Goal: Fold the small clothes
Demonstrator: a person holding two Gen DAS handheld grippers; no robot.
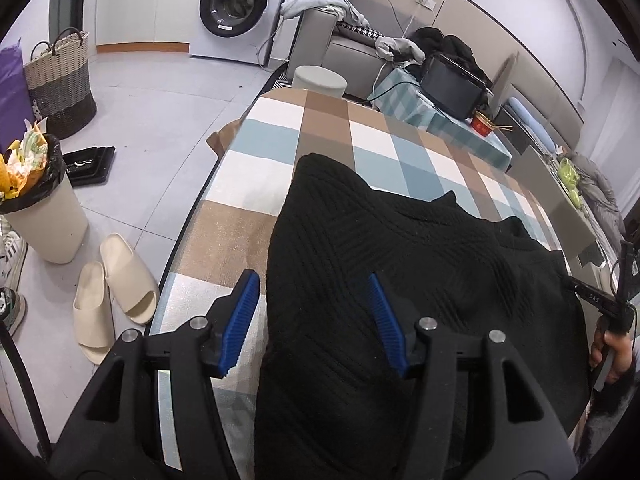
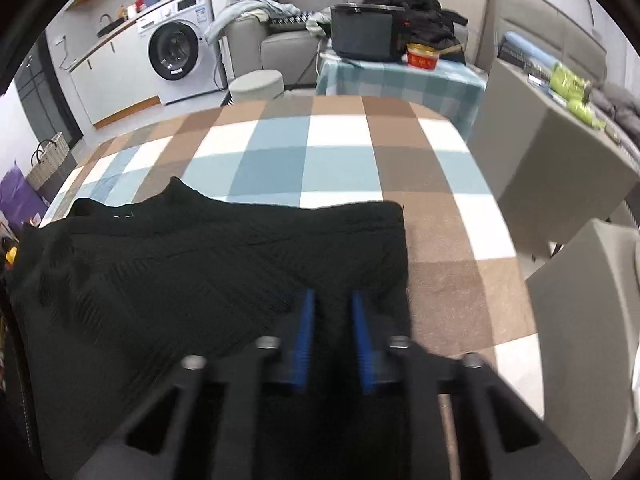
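The black knitted top [image 1: 400,248] lies spread on the checked cloth [image 1: 256,160] that covers the table, near the front edge, so both grippers can get at it. It looks partly folded, with bumps along its far edge, but it is so dark that I cannot tell where the sleeves or the neck are. The left gripper [image 1: 316,320] sits over the left edge of the top with its jaws open. One blue pad is over the cloth and the other is over the knit, and they do not squeeze anything. I think it is lined up there to take hold of that edge for a fold. The right gripper [image 2: 332,336] is near the right side of the top, and its blue pads are close together with only a thin strip of black between them. I think it pinches the knit there, but the picture is blurry and the tips are lost in the black. A hand [image 1: 612,352] holding that gripper's handle shows at the edge of the left view, mostly cut off. The near part of the top is hidden under both grippers. Around the table are a washing machine [image 1: 236,4], a bin [image 1: 44,216] and slippers [image 1: 112,296] on the floor.
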